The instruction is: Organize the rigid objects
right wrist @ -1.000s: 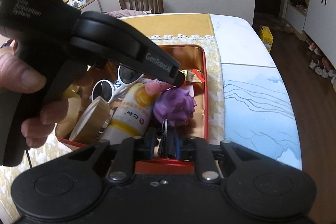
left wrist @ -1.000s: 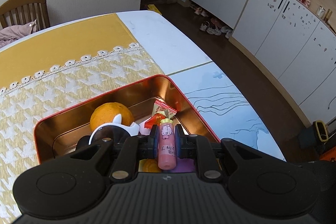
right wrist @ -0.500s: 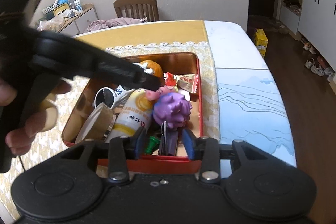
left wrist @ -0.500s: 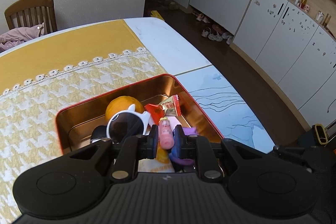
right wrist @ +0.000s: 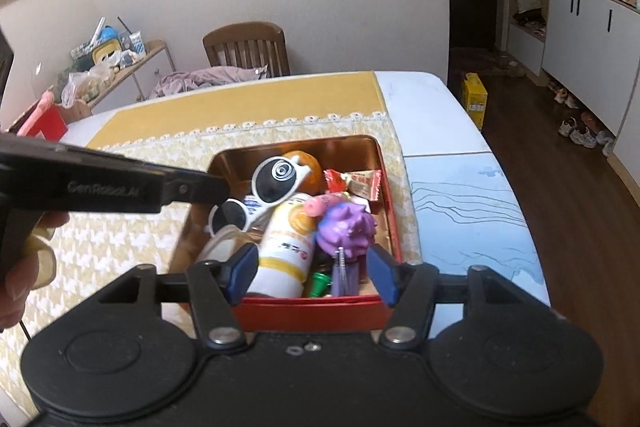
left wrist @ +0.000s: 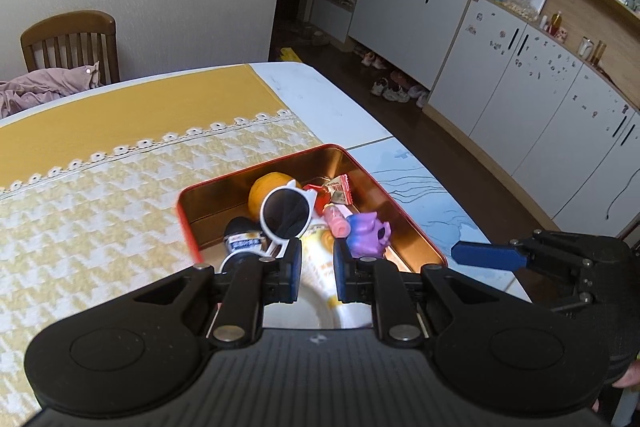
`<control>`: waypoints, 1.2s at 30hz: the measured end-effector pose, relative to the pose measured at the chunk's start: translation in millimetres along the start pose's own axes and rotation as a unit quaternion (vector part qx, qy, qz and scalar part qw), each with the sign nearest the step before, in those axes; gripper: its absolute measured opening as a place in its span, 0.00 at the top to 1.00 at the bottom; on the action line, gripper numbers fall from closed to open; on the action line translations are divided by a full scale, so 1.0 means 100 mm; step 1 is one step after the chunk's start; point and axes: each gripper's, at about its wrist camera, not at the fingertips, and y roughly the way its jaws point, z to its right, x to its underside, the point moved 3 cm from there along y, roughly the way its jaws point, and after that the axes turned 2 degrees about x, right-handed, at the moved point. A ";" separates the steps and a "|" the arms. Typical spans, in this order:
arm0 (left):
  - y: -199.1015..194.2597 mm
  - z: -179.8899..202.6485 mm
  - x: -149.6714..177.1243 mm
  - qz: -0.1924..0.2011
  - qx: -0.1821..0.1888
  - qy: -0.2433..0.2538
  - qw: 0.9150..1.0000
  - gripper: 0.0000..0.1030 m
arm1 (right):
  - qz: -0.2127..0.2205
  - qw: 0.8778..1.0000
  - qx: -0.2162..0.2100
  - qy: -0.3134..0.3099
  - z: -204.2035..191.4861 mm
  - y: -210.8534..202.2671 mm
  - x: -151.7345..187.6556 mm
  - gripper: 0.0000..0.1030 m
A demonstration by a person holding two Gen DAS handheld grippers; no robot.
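Observation:
A red tin with a copper inside sits on the yellow houndstooth cloth. In it lie an orange, white sunglasses, a pink tube, a purple toy, a white-and-yellow bottle, red snack packets and a dark flat item. My left gripper is open and empty above the tin's near end. My right gripper is wide open and empty over the tin's near rim. It also shows in the left wrist view.
The table has a white and blue marbled top right of the cloth, and its edge drops to a wood floor. A wooden chair with pink clothing stands at the far side. White cabinets line the right wall.
My left gripper has let go of the pink tube, which now lies in the tin, and pulled back and up. My right gripper has released the dark flat item and opened wide, also lifting away.

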 end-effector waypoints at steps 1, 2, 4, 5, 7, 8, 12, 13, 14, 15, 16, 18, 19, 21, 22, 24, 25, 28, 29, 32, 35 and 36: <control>-0.05 -0.02 0.02 0.002 0.001 0.001 1.000 0.84 | 0.003 1.000 0.002 0.003 -0.03 -0.03 0.00 0.38; -0.10 -0.04 0.04 0.004 0.002 0.002 1.000 0.84 | 0.006 1.000 0.004 0.004 -0.07 -0.06 0.01 0.38; -0.20 -0.08 0.08 0.008 0.006 0.002 1.000 0.79 | 0.011 1.000 0.008 0.007 -0.14 -0.12 0.01 0.37; -0.25 -0.09 0.09 0.010 0.009 0.003 1.000 0.78 | 0.014 1.000 0.011 0.009 -0.17 -0.16 0.02 0.35; -0.36 -0.12 0.12 0.016 0.015 0.003 1.000 0.73 | 0.019 1.000 0.013 0.016 -0.23 -0.23 0.03 0.31; -0.41 -0.14 0.14 0.020 0.017 0.005 1.000 0.72 | 0.021 0.999 0.017 0.018 -0.25 -0.26 0.04 0.29; -0.58 -0.18 0.19 0.031 0.021 0.012 0.999 0.69 | 0.034 0.999 0.027 0.018 -0.37 -0.37 0.05 0.22; -0.62 -0.19 0.21 0.032 0.024 0.011 0.999 0.69 | 0.038 0.999 0.030 0.016 -0.40 -0.40 0.05 0.22; -0.65 -0.20 0.22 0.033 0.027 0.012 0.999 0.68 | 0.041 0.999 0.033 0.014 -0.43 -0.43 0.06 0.20; -0.68 -0.21 0.24 0.035 0.030 0.013 0.999 0.63 | 0.044 0.998 0.035 0.014 -0.47 -0.46 0.07 0.18; -0.71 -0.22 0.25 0.038 0.030 0.014 0.999 0.51 | 0.047 0.998 0.036 0.015 -0.50 -0.49 0.07 0.17; -0.80 -0.24 0.29 0.049 0.033 0.019 0.998 0.35 | 0.053 0.998 0.044 0.013 -0.56 -0.54 0.08 0.12; -0.84 -0.24 0.30 0.055 0.032 0.022 0.998 0.32 | 0.055 0.997 0.048 0.012 -0.59 -0.56 0.09 0.11; -0.91 -0.25 0.33 0.060 0.033 0.026 0.997 0.30 | 0.058 0.997 0.050 0.013 -0.63 -0.61 0.11 0.09; -0.93 -0.25 0.33 0.060 0.035 0.026 0.997 0.27 | 0.060 0.997 0.052 0.015 -0.65 -0.63 0.11 0.08; -0.99 -0.26 0.36 0.064 0.039 0.030 0.997 0.21 | 0.066 0.996 0.055 0.023 -0.68 -0.68 0.12 0.01; -1.02 -0.27 0.37 0.068 0.039 0.029 0.997 0.20 | 0.070 0.996 0.057 0.025 -0.69 -0.71 0.13 0.01; -1.08 -0.29 0.40 0.067 0.041 0.030 0.996 0.16 | 0.077 0.995 0.063 0.034 -0.73 -0.78 0.16 0.00; -1.09 -0.29 0.42 0.068 0.041 0.031 0.996 0.16 | 0.078 0.994 0.064 0.038 -0.74 -0.80 0.17 0.00; -1.13 -0.30 0.46 0.066 0.037 0.039 0.996 0.05 | 0.081 0.993 0.068 0.047 -0.75 -0.86 0.19 0.00; -1.17 -0.31 0.50 0.067 0.031 0.044 0.996 0.00 | 0.087 0.992 0.078 0.051 -0.78 -0.92 0.22 0.00; -1.19 -0.31 0.52 0.065 0.032 0.043 0.996 0.00 | 0.089 0.991 0.082 0.052 -0.78 -0.94 0.23 0.00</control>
